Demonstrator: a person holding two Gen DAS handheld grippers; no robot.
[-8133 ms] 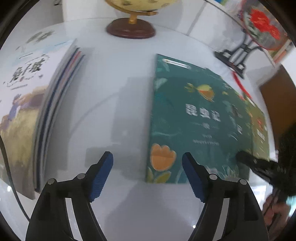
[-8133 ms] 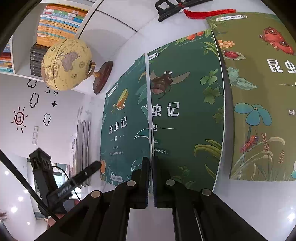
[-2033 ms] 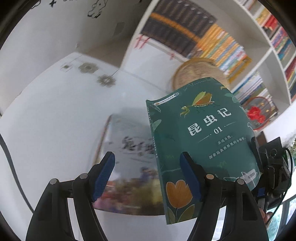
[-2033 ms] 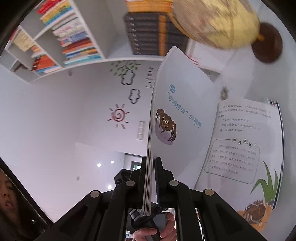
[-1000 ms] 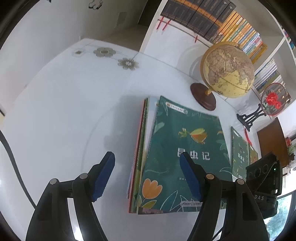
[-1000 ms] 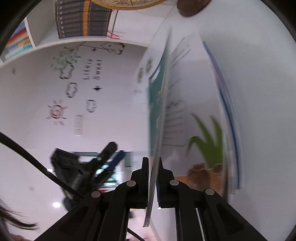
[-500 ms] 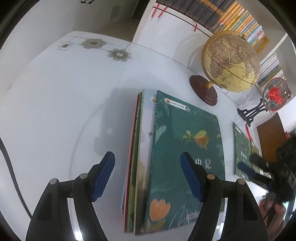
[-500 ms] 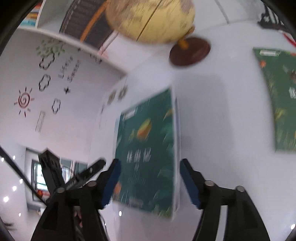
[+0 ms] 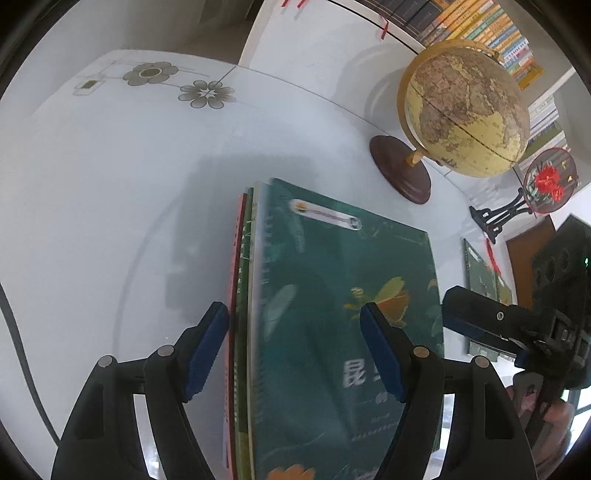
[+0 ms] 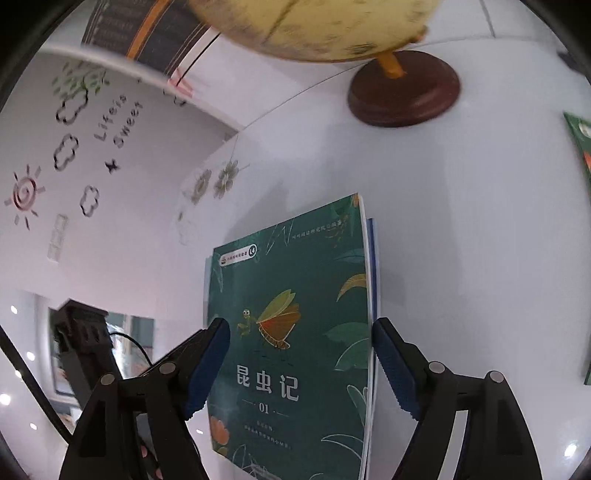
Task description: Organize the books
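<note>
A green book marked 01 with a mantis on its cover (image 10: 288,332) lies on top of a stack of books (image 9: 243,295) on the white table (image 9: 110,184). My right gripper (image 10: 299,369) hovers over the cover's near half. Its jaws are opening and the pads touch nothing. My left gripper (image 9: 295,354) stands open low over the stack's left edge, with the spines between its blue pads (image 9: 207,350) and no contact. The right gripper (image 9: 480,325) also shows at the stack's right side. Another green book (image 9: 484,273) lies further right.
A yellow globe (image 9: 465,110) on a dark round base (image 9: 400,170) stands behind the stack. A round fan ornament with red flowers (image 9: 550,181) sits on a black stand at the right. Bookshelves (image 9: 480,29) line the wall. A hand (image 10: 147,454) shows at lower left.
The right gripper was shut on the green book, laid it on the stack, let go and drew back. The left gripper sank closer to the stack's left edge.
</note>
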